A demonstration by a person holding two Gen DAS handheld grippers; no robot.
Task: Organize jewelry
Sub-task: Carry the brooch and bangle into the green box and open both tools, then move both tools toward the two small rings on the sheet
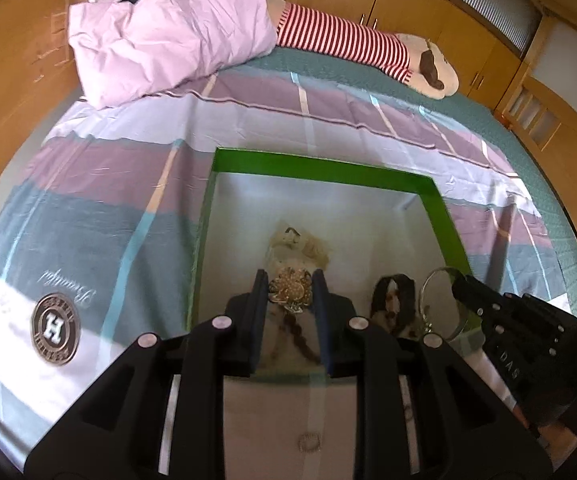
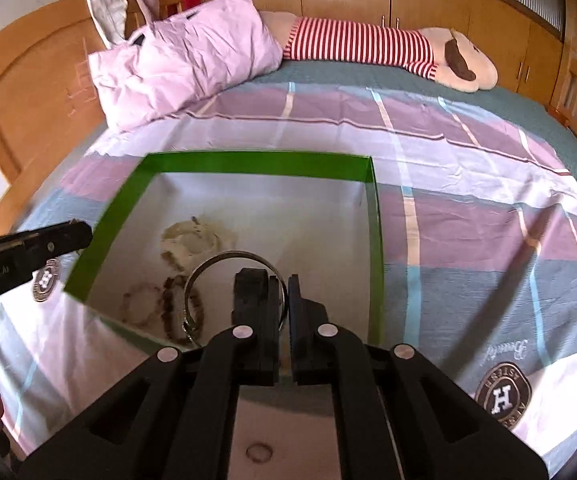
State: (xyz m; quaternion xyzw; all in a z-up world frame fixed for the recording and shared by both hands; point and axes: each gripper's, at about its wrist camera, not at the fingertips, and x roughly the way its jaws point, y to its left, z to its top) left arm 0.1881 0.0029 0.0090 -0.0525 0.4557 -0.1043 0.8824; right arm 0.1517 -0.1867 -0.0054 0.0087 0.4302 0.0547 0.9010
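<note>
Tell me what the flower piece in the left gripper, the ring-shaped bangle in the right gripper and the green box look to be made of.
Flower brooch: looks like gold-toned metal set with small pale stones, going by its speckled glint. Bangle: likely polished silver-coloured metal; a thin, rigid hoop with a bright sheen. Green box: probably cardboard with a glossy green outside and plain white inside; straight thin walls, sharp folded corners.

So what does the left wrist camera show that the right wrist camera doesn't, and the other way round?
Only the left wrist view shows the gold flower-shaped brooch clamped in the left gripper, and the right gripper from outside. Only the right wrist view shows the small ring lying on the bedsheet near the camera, and a close look at the right gripper pinching the thin silver bangle. Both show the green-rimmed open box, the pink pillow and the striped plush toy.
</note>
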